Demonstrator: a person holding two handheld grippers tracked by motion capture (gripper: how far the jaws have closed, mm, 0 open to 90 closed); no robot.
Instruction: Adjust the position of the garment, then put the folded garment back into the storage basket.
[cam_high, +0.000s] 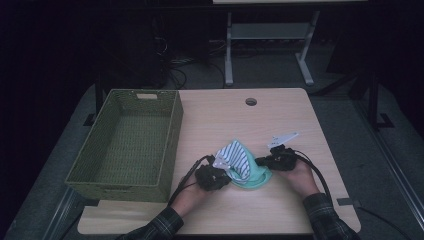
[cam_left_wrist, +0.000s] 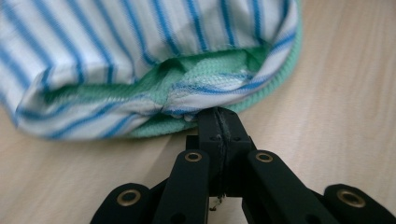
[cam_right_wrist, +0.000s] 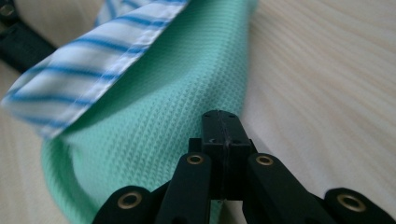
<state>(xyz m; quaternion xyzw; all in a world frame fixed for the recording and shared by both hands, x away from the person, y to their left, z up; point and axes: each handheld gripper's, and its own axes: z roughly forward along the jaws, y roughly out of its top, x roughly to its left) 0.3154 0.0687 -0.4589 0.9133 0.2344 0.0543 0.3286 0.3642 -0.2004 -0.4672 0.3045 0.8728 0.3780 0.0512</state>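
A small cloth (cam_high: 242, 166), mint green on one side and white with blue stripes on the other, lies bunched near the table's front middle. My left gripper (cam_high: 220, 176) is at its left side, jaws shut on the cloth's folded edge (cam_left_wrist: 187, 109). My right gripper (cam_high: 263, 162) is at its right side, jaws shut on the green waffle-weave layer (cam_right_wrist: 187, 102). In the right gripper view the striped edge (cam_right_wrist: 79, 88) folds over the green. A person's hands in plaid sleeves hold both grippers.
A green woven basket (cam_high: 172, 135) stands on the table's left part, nothing visible inside it. The wooden table (cam_high: 280, 115) has a round cable hole (cam_high: 251, 102) at the back. A metal stand (cam_high: 270, 35) is on the floor beyond.
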